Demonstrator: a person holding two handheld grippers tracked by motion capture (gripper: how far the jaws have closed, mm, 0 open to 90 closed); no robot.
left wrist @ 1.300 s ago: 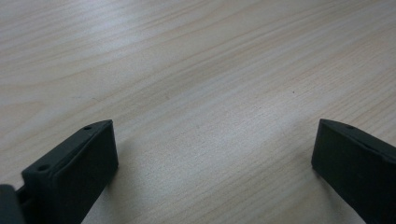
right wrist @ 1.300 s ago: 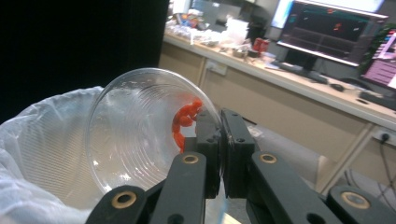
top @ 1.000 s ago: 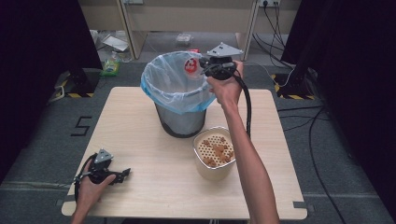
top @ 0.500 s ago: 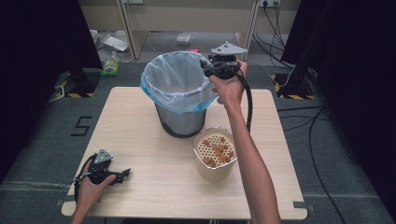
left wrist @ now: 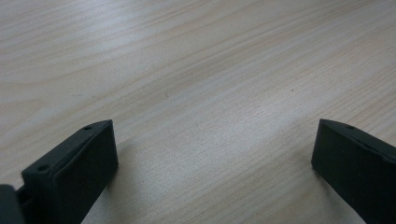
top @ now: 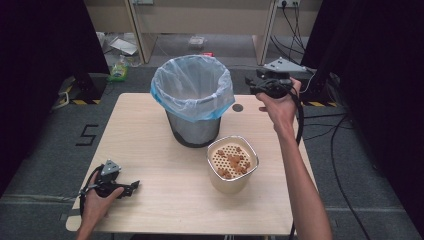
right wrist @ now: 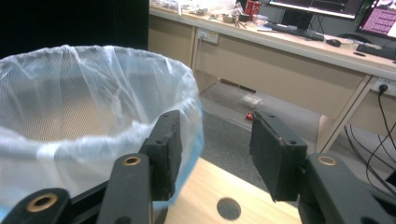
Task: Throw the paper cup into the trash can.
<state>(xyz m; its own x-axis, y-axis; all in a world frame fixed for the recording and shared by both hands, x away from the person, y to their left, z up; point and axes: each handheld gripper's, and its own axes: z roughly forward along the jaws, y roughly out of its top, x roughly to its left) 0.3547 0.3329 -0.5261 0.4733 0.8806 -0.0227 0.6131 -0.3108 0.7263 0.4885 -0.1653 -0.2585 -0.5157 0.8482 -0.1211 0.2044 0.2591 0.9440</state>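
Note:
A metal bin lined with a pale blue plastic bag point(top: 192, 95) stands at the back middle of the wooden table point(top: 150, 145). To the right of its rim, in the air, a hand holds my right gripper point(top: 251, 84), jaws pointing at the bin. In the right gripper view that gripper point(right wrist: 212, 144) is open with nothing between its jaws, and the bag's rim point(right wrist: 93, 135) is just left of them. My left gripper point(top: 129, 189) rests on the table's front left corner. Its jaws stand wide open point(left wrist: 212, 154) over bare wood.
A cream tub with a perforated insert and several brown pieces point(top: 232, 162) stands in front of the bin, to the right. A round hole point(top: 238, 107) marks the table beside the bin. Desks point(right wrist: 289, 60), cables and a small red thing point(right wrist: 250, 116) lie beyond the table's far edge.
My right gripper has moved right, from over the bin's rim to beside it. A small red thing seen at its jaws a second ago is gone from them. The left gripper has stayed still.

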